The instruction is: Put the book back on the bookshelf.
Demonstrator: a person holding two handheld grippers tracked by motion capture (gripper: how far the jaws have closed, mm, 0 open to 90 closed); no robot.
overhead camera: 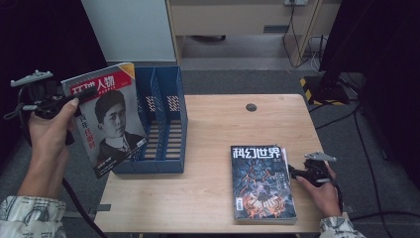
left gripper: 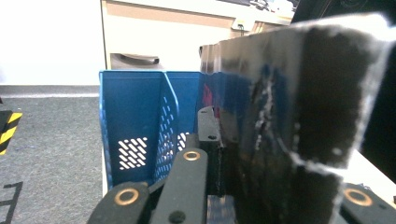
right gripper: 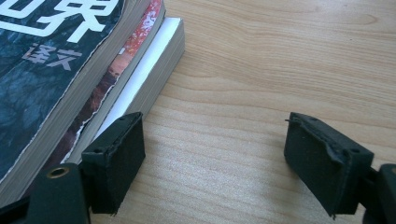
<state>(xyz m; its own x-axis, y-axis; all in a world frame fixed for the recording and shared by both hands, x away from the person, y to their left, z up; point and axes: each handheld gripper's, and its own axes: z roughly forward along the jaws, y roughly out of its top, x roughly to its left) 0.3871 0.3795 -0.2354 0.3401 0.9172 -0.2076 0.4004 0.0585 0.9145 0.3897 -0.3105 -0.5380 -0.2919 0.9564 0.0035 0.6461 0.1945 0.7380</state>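
- Wooden table (overhead camera: 208,148) on a grey carpeted floor, with a dark curtain along the left and pale cabinets at the back.
- The magazine (overhead camera: 106,116) with a portrait cover is up in the air off the table's left edge, tilted, right beside the blue file rack (overhead camera: 166,119).
- Left gripper (overhead camera: 81,94) is clamped tight on the magazine's top edge.
- Stack of books (overhead camera: 262,183) lies flat on the table's right side, dark sci-fi cover on top.
- Right gripper (overhead camera: 293,171) sits low just beside that stack, jaws apart with nothing but bare wood between them.
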